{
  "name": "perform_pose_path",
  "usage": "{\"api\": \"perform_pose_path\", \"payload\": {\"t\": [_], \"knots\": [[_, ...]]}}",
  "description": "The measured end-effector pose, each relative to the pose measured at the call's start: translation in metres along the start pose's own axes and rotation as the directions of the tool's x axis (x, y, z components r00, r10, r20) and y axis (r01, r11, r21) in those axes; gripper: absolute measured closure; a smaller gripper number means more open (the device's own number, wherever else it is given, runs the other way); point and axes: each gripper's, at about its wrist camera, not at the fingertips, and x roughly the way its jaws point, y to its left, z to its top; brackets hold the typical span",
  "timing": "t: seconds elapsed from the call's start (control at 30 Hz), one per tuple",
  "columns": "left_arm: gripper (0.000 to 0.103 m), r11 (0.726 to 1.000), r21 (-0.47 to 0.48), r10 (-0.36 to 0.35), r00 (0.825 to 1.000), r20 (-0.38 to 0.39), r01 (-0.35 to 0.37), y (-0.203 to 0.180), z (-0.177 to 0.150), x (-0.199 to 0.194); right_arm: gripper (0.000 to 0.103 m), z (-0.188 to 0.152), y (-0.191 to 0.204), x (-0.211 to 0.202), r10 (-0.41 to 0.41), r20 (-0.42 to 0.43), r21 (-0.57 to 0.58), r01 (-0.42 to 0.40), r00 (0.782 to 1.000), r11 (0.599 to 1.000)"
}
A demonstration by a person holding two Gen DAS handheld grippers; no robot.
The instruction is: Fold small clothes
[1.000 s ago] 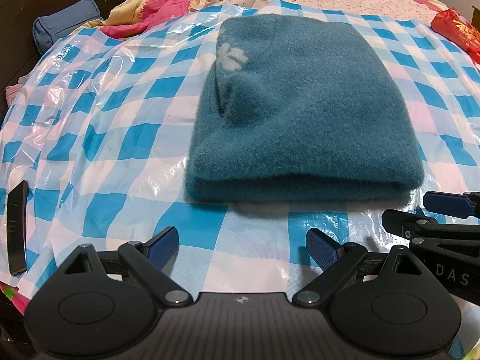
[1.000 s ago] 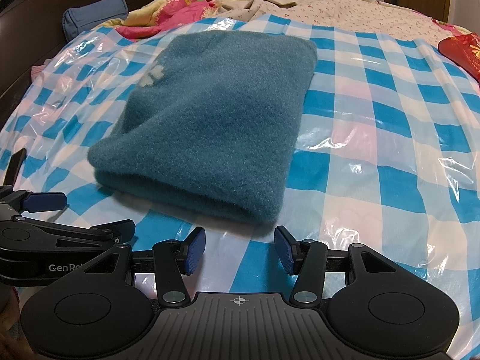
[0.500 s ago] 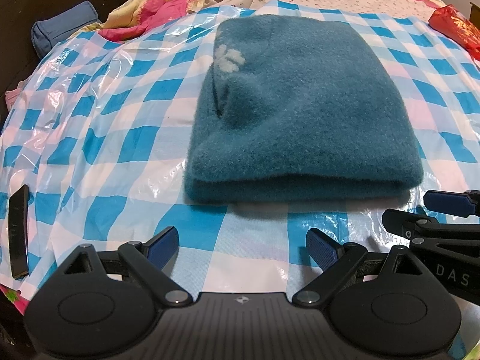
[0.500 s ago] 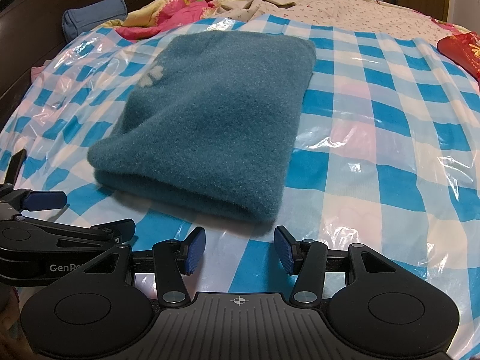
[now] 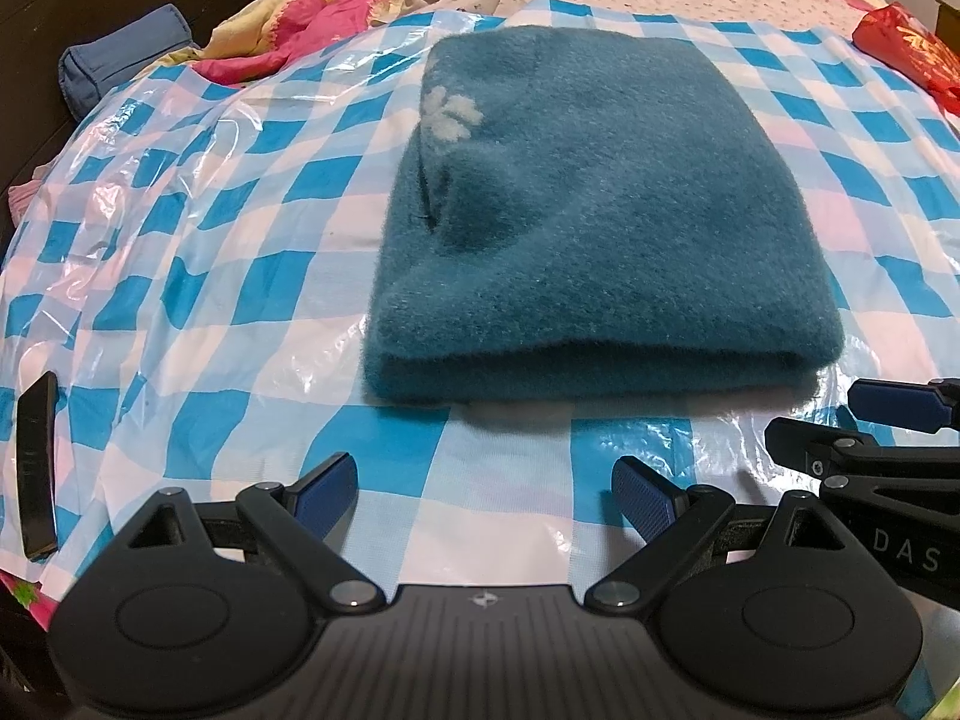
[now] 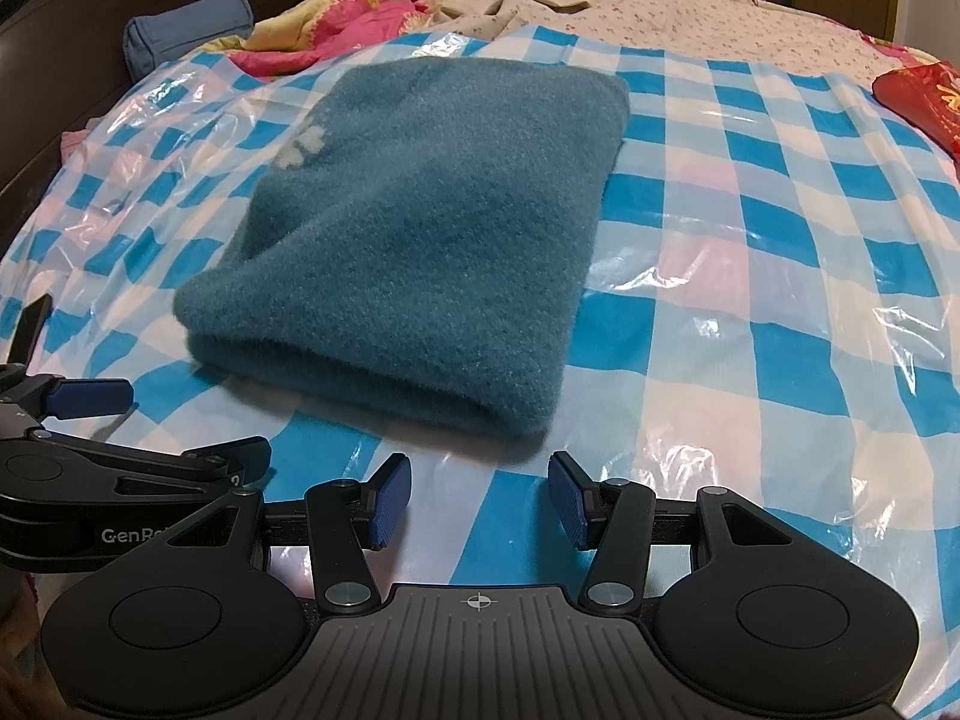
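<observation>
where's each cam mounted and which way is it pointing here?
Left wrist: on the left hand-held gripper, looking forward along its open fingers at the folded teal garment; the right unit shows at its right edge.
Right wrist: on the right hand-held gripper, fingers open, garment ahead-left; the left unit shows at its left edge.
Shared: garment, checkered plastic sheet, blue pillow.

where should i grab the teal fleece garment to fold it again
Grip the near folded edge of the teal fleece garment at its two front corners, coming in low from the front. That edge is thick, rounded and raised off the checked plastic sheet, facing both open hand-held grippers, left and right.
</observation>
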Motion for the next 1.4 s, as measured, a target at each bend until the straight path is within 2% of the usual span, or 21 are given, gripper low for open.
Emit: {"api": "perform_pose_path", "payload": {"t": [0.8,1.13,1.4], "knots": [[0.002,1.0,0.025,0.015,1.0,0.026,-0.016,-0.004,0.007,-0.008,0.053,0.001,-0.001,-0.008,-0.004,0.02,0.009,0.004,1.0,1.0],[0.002,0.999,0.027,0.038,0.996,0.076,-0.041,-0.001,0.029,-0.015,0.053,0.021,0.003,-0.015,-0.009,0.074,-0.002,0.009,0.997,1.0],[0.002,0.998,0.031,0.051,0.996,0.08,-0.053,0.001,0.039,-0.009,0.053,0.033,0.006,-0.012,-0.017,0.089,-0.011,0.018,0.996,1.0]]}}
